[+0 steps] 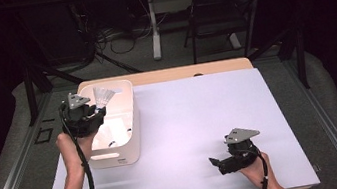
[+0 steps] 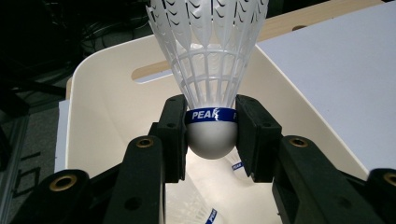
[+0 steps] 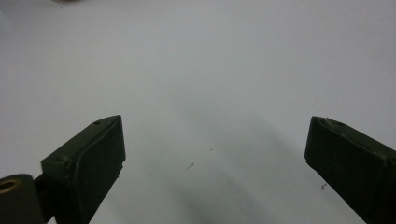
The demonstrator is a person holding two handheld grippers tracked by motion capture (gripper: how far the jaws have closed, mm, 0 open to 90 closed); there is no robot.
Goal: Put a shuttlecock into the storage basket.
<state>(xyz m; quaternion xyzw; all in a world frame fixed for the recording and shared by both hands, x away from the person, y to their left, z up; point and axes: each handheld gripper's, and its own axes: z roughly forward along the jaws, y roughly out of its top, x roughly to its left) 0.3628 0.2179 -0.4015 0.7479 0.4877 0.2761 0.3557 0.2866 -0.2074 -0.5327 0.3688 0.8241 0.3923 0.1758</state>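
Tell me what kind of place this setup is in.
Probably a lab or recording workspace, not a home: a wooden table covered by a white sheet, tangled black cables on the floor behind it, and a black folding chair by another desk.

Dark room; folding chair [image 1: 223,13] and cables [image 1: 118,39] on grey floor [image 1: 10,128].
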